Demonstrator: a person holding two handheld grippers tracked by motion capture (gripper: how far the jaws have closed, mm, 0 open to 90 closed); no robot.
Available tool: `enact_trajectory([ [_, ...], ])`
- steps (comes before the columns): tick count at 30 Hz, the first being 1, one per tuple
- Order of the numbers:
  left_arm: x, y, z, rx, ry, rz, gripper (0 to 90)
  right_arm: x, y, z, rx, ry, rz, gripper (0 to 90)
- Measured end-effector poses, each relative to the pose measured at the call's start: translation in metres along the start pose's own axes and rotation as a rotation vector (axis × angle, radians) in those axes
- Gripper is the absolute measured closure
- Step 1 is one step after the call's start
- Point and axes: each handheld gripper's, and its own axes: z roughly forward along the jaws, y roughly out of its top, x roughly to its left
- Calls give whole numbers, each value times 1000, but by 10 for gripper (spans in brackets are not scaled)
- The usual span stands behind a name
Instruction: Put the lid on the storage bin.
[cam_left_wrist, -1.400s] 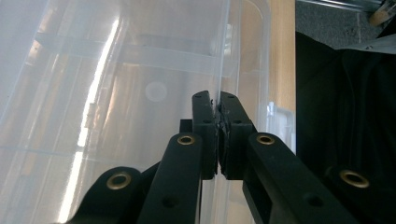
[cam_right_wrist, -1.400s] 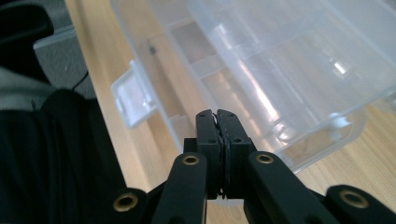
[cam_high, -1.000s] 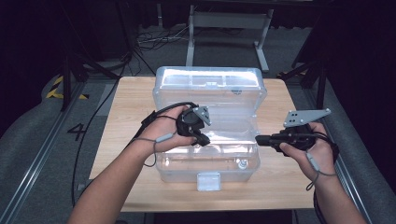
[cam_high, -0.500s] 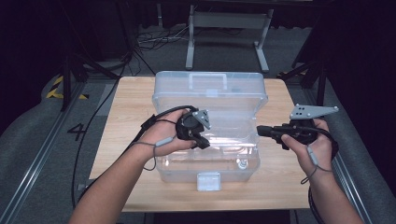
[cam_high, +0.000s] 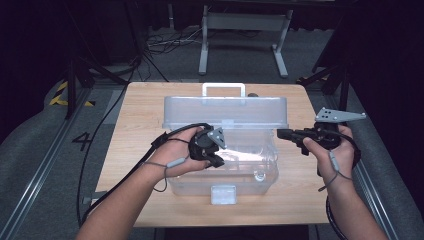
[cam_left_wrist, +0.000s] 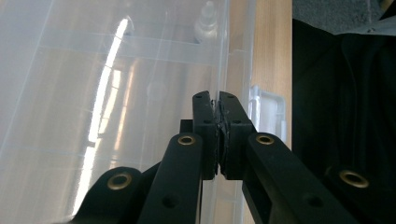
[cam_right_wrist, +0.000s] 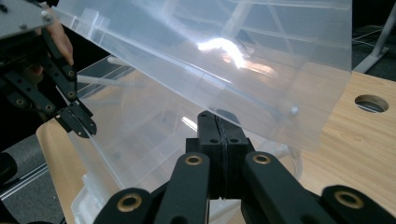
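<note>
The left gripper (cam_high: 216, 159) pinches the clear box's (cam_high: 222, 177) lid (cam_high: 225, 112), holding it half open. The right gripper (cam_high: 283, 134), squeezed closed with nothing in it, waits beside the box.

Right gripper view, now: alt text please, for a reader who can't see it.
A clear plastic lid tilts half-raised over its clear bin on a wooden table. The right gripper rises from the bottom edge with its black jaws pressed together on nothing. At upper left, the left gripper grips the lid's edge.
</note>
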Motion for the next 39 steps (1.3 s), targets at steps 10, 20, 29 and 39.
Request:
enact_trajectory([
  [10, -3, -7, -12, -94, 12, -30, 876, 1, -2, -1, -9, -3, -3, 900],
  [20, -3, -29, -47, -256, 78, -136, 897, 2, -4, -2, -16, -13, -10, 900],
  [29, -5, -58, -60, -323, 122, -222, 899, 0, -7, -5, -23, -11, -6, 900],
  [39, -8, -83, -71, -417, 198, -308, 900, 0, -10, -6, -24, -8, -14, 900],
])
